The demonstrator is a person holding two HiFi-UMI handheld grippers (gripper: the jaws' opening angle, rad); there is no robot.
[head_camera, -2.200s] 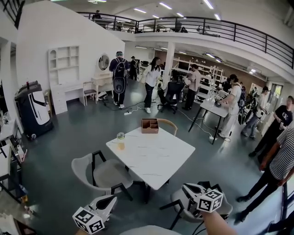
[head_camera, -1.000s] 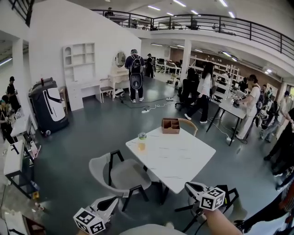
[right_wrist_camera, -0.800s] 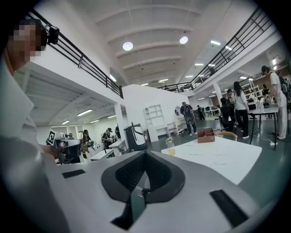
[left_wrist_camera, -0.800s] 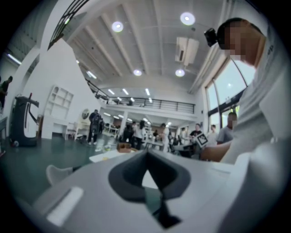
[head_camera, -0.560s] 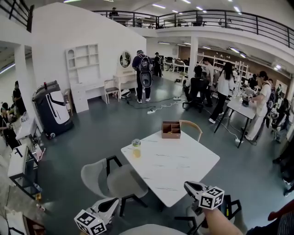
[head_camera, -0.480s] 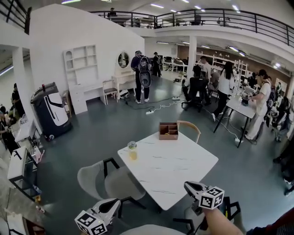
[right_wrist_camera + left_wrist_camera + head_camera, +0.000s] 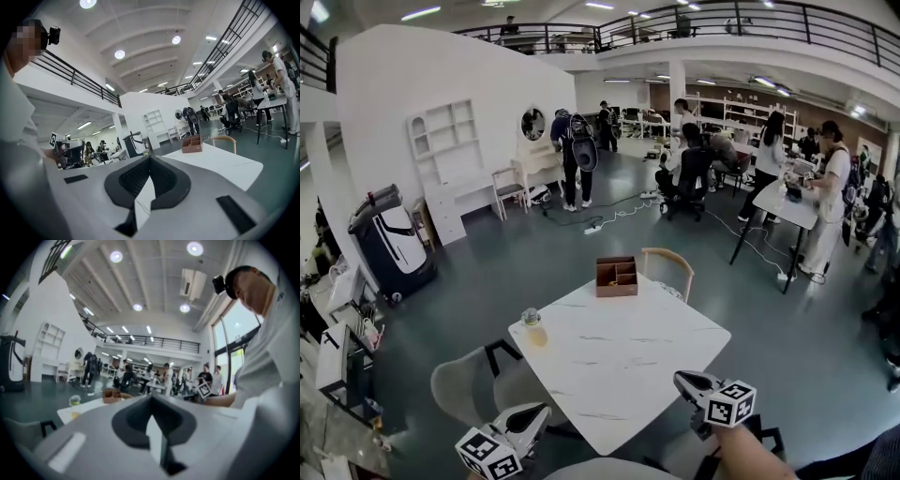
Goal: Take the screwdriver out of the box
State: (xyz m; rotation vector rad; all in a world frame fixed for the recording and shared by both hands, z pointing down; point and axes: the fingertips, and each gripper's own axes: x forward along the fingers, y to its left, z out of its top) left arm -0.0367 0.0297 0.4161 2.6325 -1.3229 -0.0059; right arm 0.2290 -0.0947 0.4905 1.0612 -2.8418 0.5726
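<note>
A brown wooden box (image 7: 617,277) with compartments stands at the far edge of the white marble table (image 7: 619,361). It also shows small in the left gripper view, box (image 7: 111,394), and in the right gripper view, box (image 7: 191,144). No screwdriver can be made out inside it from here. My left gripper (image 7: 542,411) is held low at the near left, short of the table, jaws together and empty, left gripper (image 7: 151,397). My right gripper (image 7: 681,379) hovers over the table's near right corner, far from the box, its jaws also together with nothing in them, right gripper (image 7: 150,158).
A small jar (image 7: 530,319) of yellow liquid stands on the table's left corner. A grey chair (image 7: 469,384) sits to the table's left, a wooden chair (image 7: 667,267) behind it. Several people and another table (image 7: 783,202) are further back; a black-and-white machine (image 7: 389,244) stands left.
The view has swung and moved closer: table and box now sit lower and more to the left. Both grippers hold their place at the bottom, still shut.
</note>
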